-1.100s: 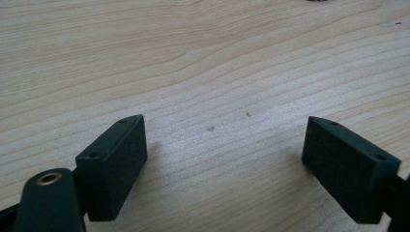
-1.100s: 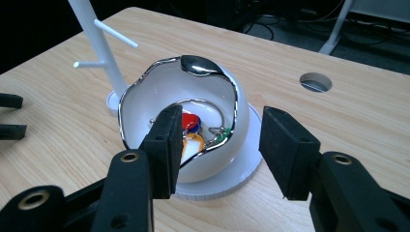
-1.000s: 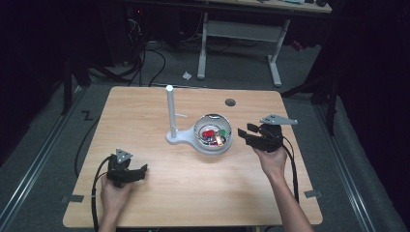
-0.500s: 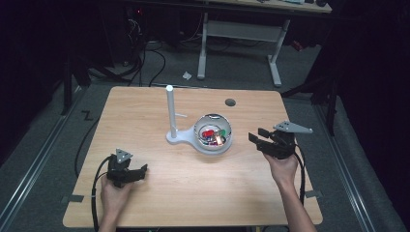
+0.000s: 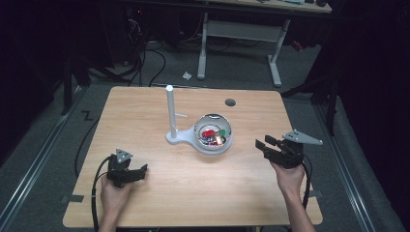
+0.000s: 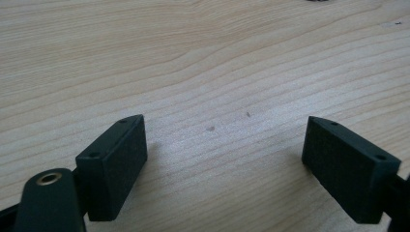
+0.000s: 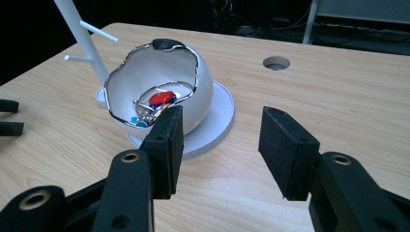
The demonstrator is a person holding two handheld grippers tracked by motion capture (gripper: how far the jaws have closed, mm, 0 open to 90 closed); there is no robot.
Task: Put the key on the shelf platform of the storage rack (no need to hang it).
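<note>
Dark floor with cables and the legs of a second desk surround a pale wooden table [image 5: 145, 116] with a small round hole [image 5: 230, 102] near its far edge. Near the middle of the tabletop stands a white egg-shaped bowl with a wavy silver rim [image 5: 212, 133], seated on a round white base; from that same base a slim white post with short side pegs [image 5: 170, 112] rises just to the bowl's left. Inside the bowl lies a small tangle of trinkets [image 5: 212, 135], red, green and metallic; in the right gripper view a red piece [image 7: 161, 97] sits on top of silvery loops, too small to tell apart further.

At the right of the table, the right gripper [image 5: 270, 146] is held in a hand, its black jaws pointing toward the bowl and standing well apart, with nothing between them. In the right gripper view [image 7: 220, 140] the bowl sits just beyond the left jaw, near it but clear of it, and bare wood shows in the gap.

Toward the near left corner, the left gripper [image 5: 138, 171] rests low over the table in the other hand, a black cable looping off behind it. Its own view [image 6: 225, 159] shows both jaws spread wide over bare wood grain, holding nothing.
</note>
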